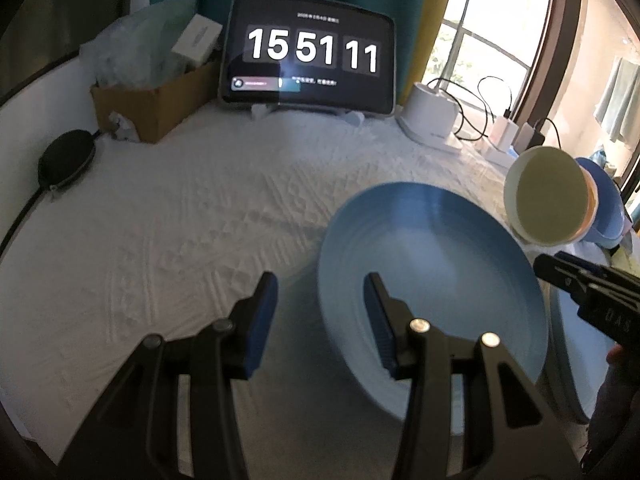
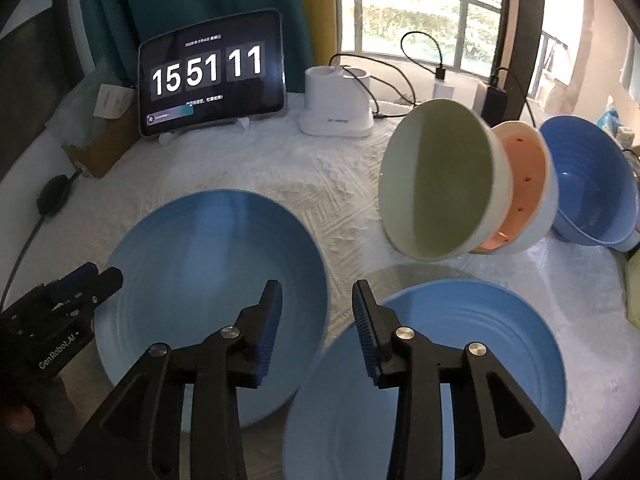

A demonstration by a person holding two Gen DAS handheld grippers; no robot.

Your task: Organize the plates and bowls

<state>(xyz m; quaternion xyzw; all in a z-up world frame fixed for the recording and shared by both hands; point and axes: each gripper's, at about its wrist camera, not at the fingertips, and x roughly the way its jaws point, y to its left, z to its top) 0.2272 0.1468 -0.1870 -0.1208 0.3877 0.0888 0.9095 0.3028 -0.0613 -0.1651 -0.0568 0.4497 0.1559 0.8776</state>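
Observation:
Two blue plates lie on the white cloth. The left blue plate (image 2: 212,280) (image 1: 432,292) is tilted, and its right edge overlaps the right blue plate (image 2: 440,360) (image 1: 568,340). My left gripper (image 1: 320,280) (image 2: 100,278) is open and straddles the tilted plate's left rim without its pads pressing. My right gripper (image 2: 317,286) (image 1: 556,266) is open too, with that plate's right rim in the gap between its jaws. On their sides at the right lie nested bowls: a white bowl with a green inside (image 2: 440,180) (image 1: 548,196), a peach strainer bowl (image 2: 520,184) and a blue bowl (image 2: 592,184) (image 1: 608,208).
At the back stand a tablet showing a clock (image 1: 308,52), a cardboard box (image 1: 152,108) and a white charging base (image 1: 430,114) with cables. A black pouch (image 1: 66,156) lies at the far left. The white cloth (image 1: 180,240) stretches left of the plates.

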